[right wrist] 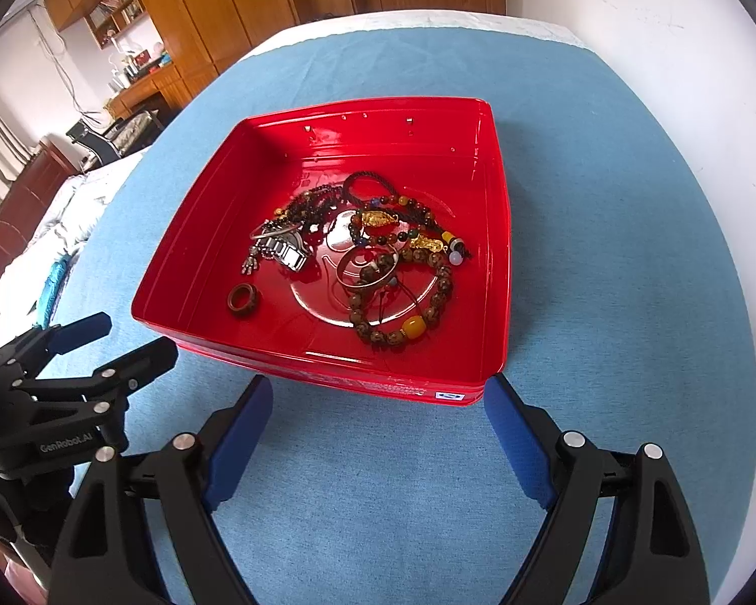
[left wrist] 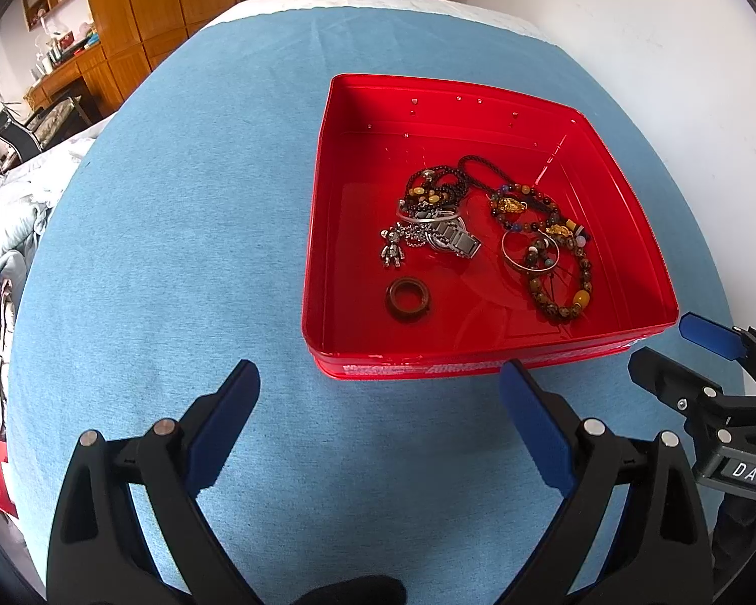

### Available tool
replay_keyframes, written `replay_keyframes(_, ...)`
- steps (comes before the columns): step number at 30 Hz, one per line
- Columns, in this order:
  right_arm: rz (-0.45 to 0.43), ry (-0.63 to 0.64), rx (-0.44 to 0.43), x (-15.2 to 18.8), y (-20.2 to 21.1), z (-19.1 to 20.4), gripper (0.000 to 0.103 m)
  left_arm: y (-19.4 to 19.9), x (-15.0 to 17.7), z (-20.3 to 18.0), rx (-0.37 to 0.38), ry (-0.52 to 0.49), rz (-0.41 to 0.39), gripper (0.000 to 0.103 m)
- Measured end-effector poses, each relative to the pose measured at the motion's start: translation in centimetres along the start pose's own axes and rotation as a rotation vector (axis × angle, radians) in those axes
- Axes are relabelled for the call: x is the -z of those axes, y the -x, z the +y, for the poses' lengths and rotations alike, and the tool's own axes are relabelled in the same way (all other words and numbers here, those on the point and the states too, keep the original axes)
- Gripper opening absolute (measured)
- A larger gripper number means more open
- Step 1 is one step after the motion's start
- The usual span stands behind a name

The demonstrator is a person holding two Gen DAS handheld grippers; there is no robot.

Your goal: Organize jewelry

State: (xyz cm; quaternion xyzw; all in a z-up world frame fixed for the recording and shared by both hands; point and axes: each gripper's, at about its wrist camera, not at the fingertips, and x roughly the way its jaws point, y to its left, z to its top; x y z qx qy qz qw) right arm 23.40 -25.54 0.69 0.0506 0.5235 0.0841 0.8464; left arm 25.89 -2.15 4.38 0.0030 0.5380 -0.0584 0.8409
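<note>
2 grippers, left (left wrist: 378, 403) marked "GenRobot.AI", right (right wrist: 378, 413) "DAS", jaws released, near red tray (right wrist: 322, 358)

The left claw (left wrist: 378, 403) and the right claw (right wrist: 378, 413) sit side by side, both tipped down, both wide open and holding nothing.
</note>
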Motion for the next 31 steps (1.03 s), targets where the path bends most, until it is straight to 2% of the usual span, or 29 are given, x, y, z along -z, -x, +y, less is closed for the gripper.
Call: replay_keyframes(31, 0.003, 0.002, 0.001, 0.10, -0.41, 0.08, 0.086, -0.33, 0.03, 0.01, 0.005, -0.001, 0.010, 0.095)
